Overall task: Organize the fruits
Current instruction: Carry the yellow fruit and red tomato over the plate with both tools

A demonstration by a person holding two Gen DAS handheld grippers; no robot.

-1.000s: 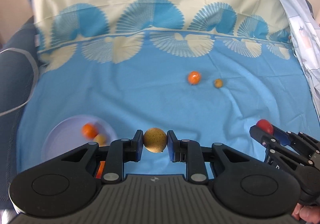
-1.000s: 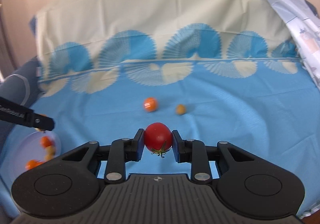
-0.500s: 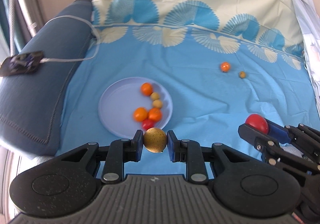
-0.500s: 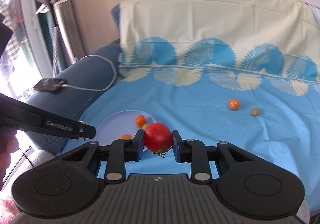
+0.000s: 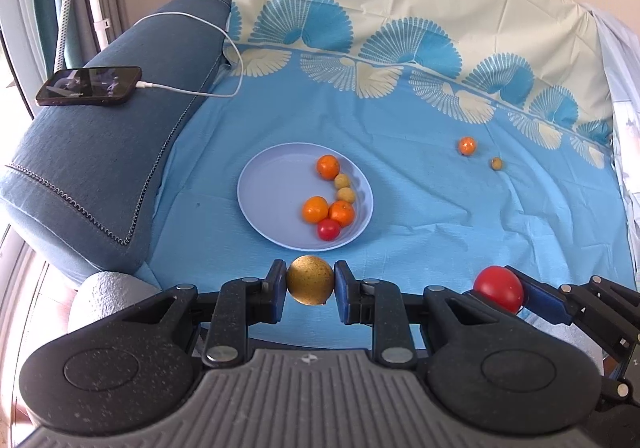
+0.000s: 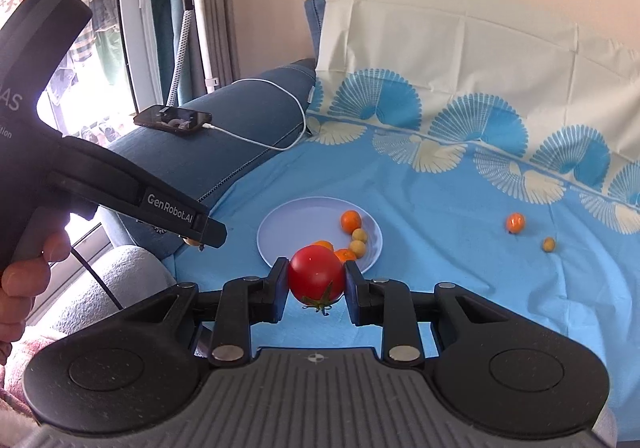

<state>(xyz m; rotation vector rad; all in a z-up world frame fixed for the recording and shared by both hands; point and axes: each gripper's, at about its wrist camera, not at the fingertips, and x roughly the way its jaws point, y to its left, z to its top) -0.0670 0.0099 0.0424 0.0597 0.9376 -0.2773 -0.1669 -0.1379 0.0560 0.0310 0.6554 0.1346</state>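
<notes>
Blue sofa cloth now fills both views with the lilac plate at centre, where a second ago it sat at the far left edge. Left to right: the left gripper pinches a speckled yellow fruit at the plate's 6 o'clock, and the right gripper pinches a red tomato just short of the rim. Both drops look imminent; two small fruits remain at 2 o'clock.

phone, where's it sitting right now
The phone lies on the blue sofa arm at upper left of the left wrist view, a white cable plugged into it, well left of the plate.
</notes>
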